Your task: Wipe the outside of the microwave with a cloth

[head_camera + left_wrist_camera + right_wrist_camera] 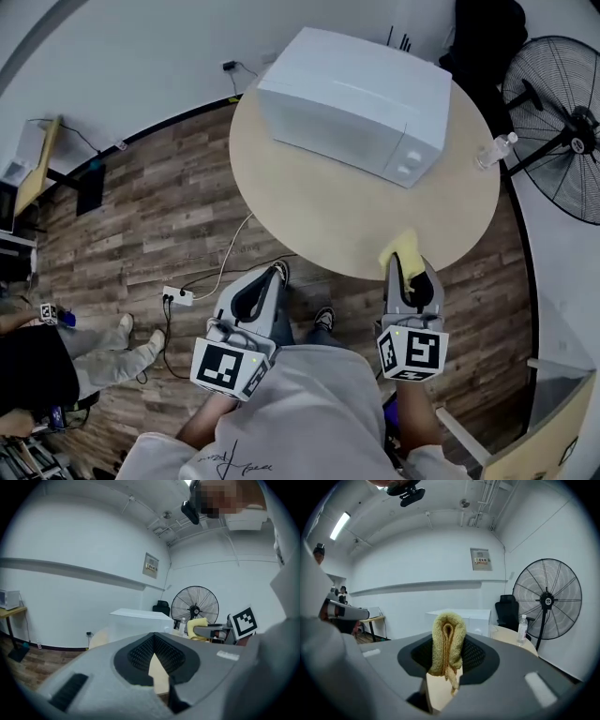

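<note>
Right gripper [410, 274] is clamped on your folded yellow cloth [401, 249], over the table's [309, 220] near edge. Your left gripper [272, 279] has its jaws together on nothing, off the table. The microwave [352, 103] stands on the far side, apart from the cloth.

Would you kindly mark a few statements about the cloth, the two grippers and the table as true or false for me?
1. The right gripper is shut on the yellow cloth. True.
2. The left gripper holds a second cloth. False: its jaws are closed with nothing between them.
3. The microwave has its door open. False: the door is closed.
4. A water bottle stands on the table, to the right of the microwave in the head view. True.
5. The yellow cloth is pressed against the microwave. False: it is held over the near edge of the table, apart from the microwave.
</note>
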Action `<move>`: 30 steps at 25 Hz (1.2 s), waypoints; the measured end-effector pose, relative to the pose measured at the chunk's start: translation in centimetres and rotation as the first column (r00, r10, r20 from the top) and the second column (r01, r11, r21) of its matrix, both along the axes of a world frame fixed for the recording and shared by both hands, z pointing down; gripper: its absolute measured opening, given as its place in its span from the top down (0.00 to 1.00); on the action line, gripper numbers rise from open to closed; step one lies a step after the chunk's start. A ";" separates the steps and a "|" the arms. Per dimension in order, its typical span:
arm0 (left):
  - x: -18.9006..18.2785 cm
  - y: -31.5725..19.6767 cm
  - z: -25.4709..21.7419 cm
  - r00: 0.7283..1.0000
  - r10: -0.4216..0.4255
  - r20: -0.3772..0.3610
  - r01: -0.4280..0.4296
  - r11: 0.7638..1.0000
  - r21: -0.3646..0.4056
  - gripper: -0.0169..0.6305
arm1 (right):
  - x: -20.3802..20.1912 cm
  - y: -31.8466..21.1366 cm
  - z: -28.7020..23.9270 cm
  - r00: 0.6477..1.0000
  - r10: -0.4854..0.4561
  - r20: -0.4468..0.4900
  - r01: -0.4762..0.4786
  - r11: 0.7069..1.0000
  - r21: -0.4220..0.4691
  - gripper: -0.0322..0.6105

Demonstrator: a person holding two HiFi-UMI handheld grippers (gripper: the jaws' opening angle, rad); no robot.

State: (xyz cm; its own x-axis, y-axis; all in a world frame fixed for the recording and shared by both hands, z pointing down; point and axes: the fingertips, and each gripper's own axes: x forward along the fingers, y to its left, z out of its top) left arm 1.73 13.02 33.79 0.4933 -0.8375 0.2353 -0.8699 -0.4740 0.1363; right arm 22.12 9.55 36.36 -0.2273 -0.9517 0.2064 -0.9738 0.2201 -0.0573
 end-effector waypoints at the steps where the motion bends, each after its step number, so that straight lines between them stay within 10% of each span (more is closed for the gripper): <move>1: -0.3 -0.8 0.1 1.000 0.009 0.003 -0.009 1.000 0.002 0.97 | 0.2 -0.9 0.3 1.000 0.021 -0.015 -0.021 1.000 0.003 0.75; 10: -3.1 -9.1 -0.3 0.993 0.119 0.004 -0.119 0.993 0.017 0.98 | 2.0 -9.3 2.7 0.961 0.221 -0.168 -0.223 0.975 0.008 0.75; 19: -8.1 -15.2 -1.4 0.969 0.247 0.015 -0.247 0.965 0.092 0.98 | 6.4 -17.2 4.9 0.854 0.456 -0.251 -0.468 0.884 0.014 0.75; 30: -10.2 -16.4 -2.1 0.977 0.188 -0.101 -0.182 0.981 0.065 0.98 | 9.8 -20.7 7.1 0.773 0.556 -0.305 -0.586 0.810 -0.009 0.75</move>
